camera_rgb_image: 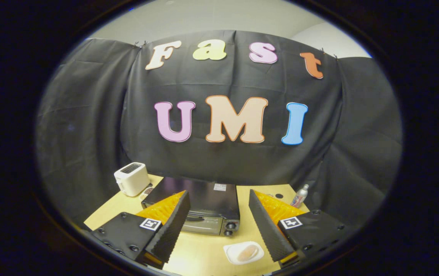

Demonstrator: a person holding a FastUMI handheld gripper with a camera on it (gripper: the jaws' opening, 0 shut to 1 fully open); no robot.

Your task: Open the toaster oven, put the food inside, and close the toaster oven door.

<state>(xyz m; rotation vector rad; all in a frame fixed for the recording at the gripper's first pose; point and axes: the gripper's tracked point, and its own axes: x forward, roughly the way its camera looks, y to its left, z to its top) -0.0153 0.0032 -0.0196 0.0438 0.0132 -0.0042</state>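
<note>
A black toaster oven [204, 205] with a silver front stands on the wooden table [204, 249], its door shut, just ahead of my fingers. The food, a pale bun [247, 252], lies on a small white plate [234, 257] in front of the oven and close to my right finger. My gripper [216, 226] hovers above the table, open, with nothing between its fingers [171, 226]. The left finger covers the left part of the oven's front.
A white pop-up toaster [132, 178] stands at the table's back left, with a small dark item beside it. A slim bottle [300, 196] stands at the back right. Black cloth walls close in behind and on both sides.
</note>
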